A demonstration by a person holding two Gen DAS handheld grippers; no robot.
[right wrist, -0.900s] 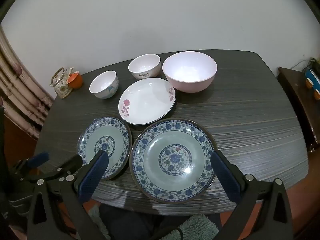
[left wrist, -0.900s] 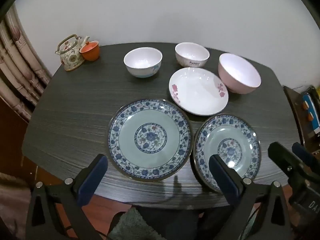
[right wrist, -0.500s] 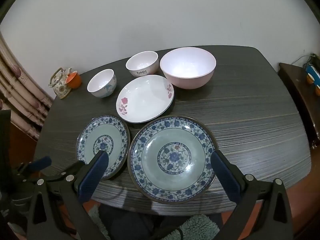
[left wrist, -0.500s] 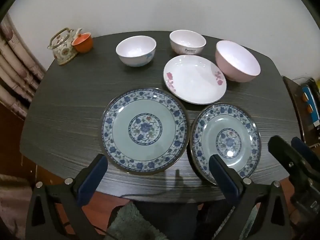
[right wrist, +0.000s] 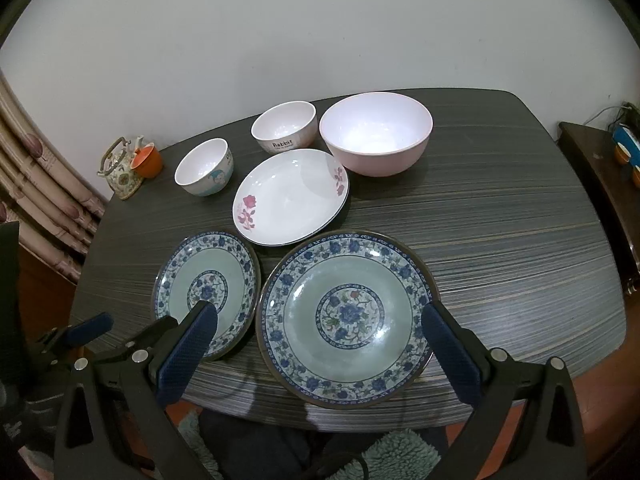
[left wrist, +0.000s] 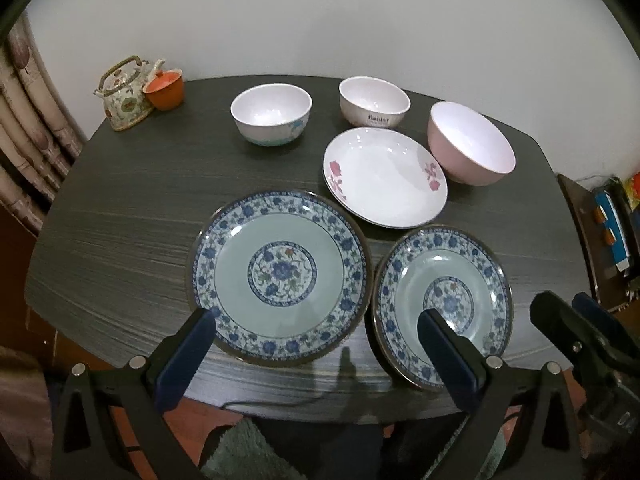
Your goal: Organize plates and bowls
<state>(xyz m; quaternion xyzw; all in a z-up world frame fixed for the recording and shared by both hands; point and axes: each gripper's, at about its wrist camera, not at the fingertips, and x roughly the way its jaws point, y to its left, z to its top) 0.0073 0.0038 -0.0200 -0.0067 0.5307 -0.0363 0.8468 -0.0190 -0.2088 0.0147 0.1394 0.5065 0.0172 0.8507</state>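
A large blue-patterned plate (left wrist: 278, 276) (right wrist: 348, 312) and a smaller matching plate (left wrist: 442, 300) (right wrist: 208, 288) lie at the table's front. Behind them lies a white plate with pink flowers (left wrist: 384, 176) (right wrist: 290, 196). At the back stand a white bowl with blue print (left wrist: 271, 118) (right wrist: 205, 166), a lettered white bowl (left wrist: 374, 101) (right wrist: 285, 126) and a big pink bowl (left wrist: 470, 142) (right wrist: 376, 132). My left gripper (left wrist: 316, 330) is open and empty above the front edge. My right gripper (right wrist: 320, 330) is open and empty over the large plate's near rim.
A floral teapot (left wrist: 124, 94) (right wrist: 120, 168) and an orange cup (left wrist: 164, 88) (right wrist: 147, 160) stand at the far left corner of the dark table (left wrist: 120, 216) (right wrist: 500, 220). Curtains hang at the left. A side cabinet (left wrist: 600, 224) stands to the right.
Both grippers have shifted slightly over the front edge, so the dishes sit a little differently in view. Nothing on the table has moved. Both stay open.
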